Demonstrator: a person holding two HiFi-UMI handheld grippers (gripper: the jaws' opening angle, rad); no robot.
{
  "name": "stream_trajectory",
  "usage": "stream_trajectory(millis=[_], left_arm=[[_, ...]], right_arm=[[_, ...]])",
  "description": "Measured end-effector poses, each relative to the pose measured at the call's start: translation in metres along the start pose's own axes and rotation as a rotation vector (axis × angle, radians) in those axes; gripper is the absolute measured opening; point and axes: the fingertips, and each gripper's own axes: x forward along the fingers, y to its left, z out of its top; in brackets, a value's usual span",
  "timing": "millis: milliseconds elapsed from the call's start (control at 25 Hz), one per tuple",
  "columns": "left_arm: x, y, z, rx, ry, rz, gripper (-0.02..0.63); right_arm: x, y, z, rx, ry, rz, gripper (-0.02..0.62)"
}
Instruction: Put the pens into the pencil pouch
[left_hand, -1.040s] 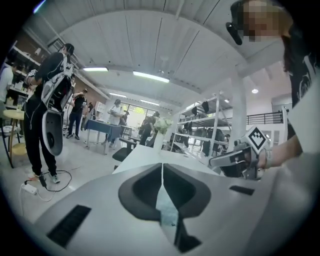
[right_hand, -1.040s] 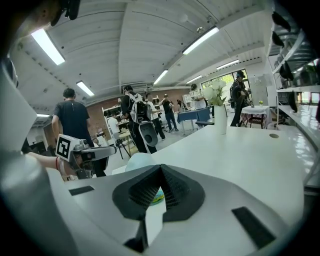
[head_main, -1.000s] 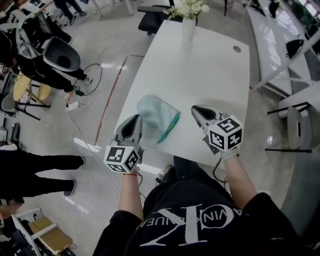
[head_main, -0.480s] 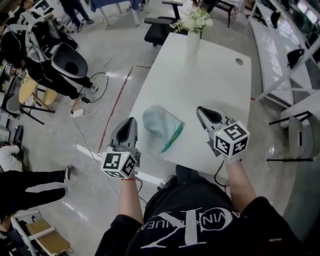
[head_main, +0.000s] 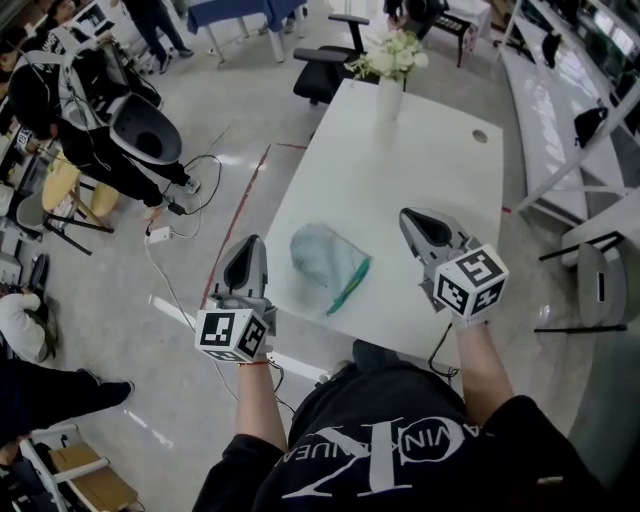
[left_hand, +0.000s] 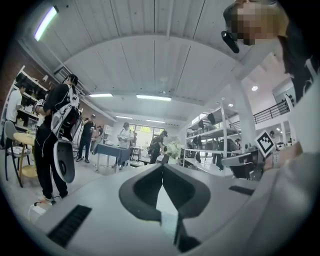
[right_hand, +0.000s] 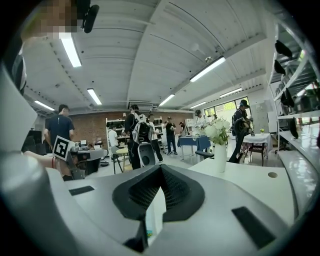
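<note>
A pale teal pencil pouch (head_main: 322, 258) lies on the near part of the white table (head_main: 420, 170), with a green zip edge (head_main: 349, 285) along its right side. No pen shows outside it. My left gripper (head_main: 248, 254) is raised off the table's left edge, left of the pouch, shut and empty. My right gripper (head_main: 413, 222) is raised over the table to the right of the pouch, also shut with nothing in it. In the left gripper view the jaws (left_hand: 161, 168) meet at the tips; in the right gripper view the jaws (right_hand: 160, 170) meet too.
A white vase of flowers (head_main: 390, 88) stands at the table's far end, also seen as the vase (right_hand: 220, 152) in the right gripper view. A cable hole (head_main: 479, 136) is at the far right. Several people and chairs are to the left; cables (head_main: 170, 215) lie on the floor.
Both grippers have risen away from the table and spread slightly apart, staying shut. The pouch lies where it was.
</note>
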Motion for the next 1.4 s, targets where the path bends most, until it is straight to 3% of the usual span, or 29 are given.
stream_trajectory(millis=[480,1400], left_arm=[[-0.001,0.010,0.035,0.041,-0.069,0.026,0.005],[0.001,0.022,0.028,0.015,-0.066,0.061,0.005]], right_arm=[[0.002,0.000,0.035,-0.050,-0.072,0.004,0.009],[0.014,0.004,0.032,-0.043,-0.072,0.045,0.009]])
